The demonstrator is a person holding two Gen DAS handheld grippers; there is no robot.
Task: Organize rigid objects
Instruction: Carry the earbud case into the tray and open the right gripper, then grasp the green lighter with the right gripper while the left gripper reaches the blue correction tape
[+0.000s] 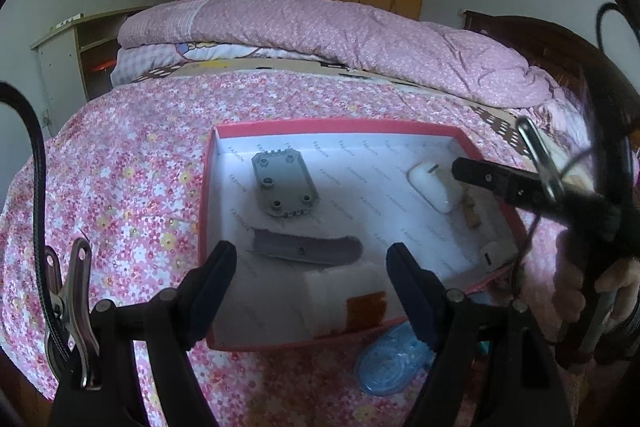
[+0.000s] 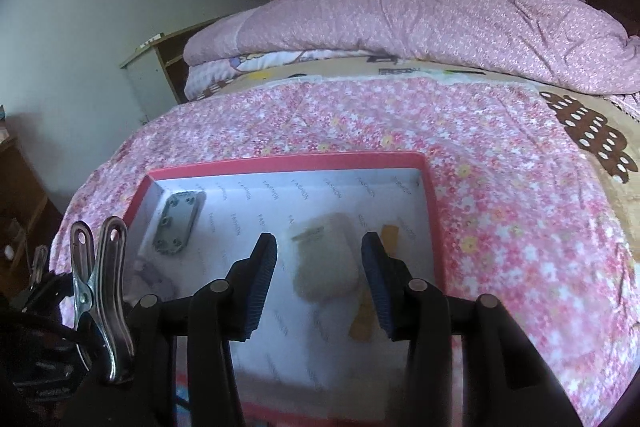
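The left wrist view takes in the whole red-rimmed box [image 1: 208,187] on the flowered bedspread [image 1: 132,163]: a grey plate with 5 round studs [image 1: 285,185], a dark grey curved strip [image 1: 308,247], a white block with a brown patch [image 1: 348,303], a white rounded case [image 1: 430,187] and a small white plug-like piece [image 1: 494,253]. A blue perforated object [image 1: 390,361] lies outside the box, under the near rim. The right wrist view shows only the plate [image 2: 178,223], the case [image 2: 324,259] and a tan piece [image 2: 390,237].

The left gripper [image 1: 312,271] stands wide and empty; the strip lies just ahead of its tips, the block between them lower down. The right gripper [image 2: 319,261] stands at a medium gap with the case between its pads, apparently not pressed, though blur leaves contact uncertain. In the left view, the right gripper's fingers [image 1: 480,177] reach beside the case.
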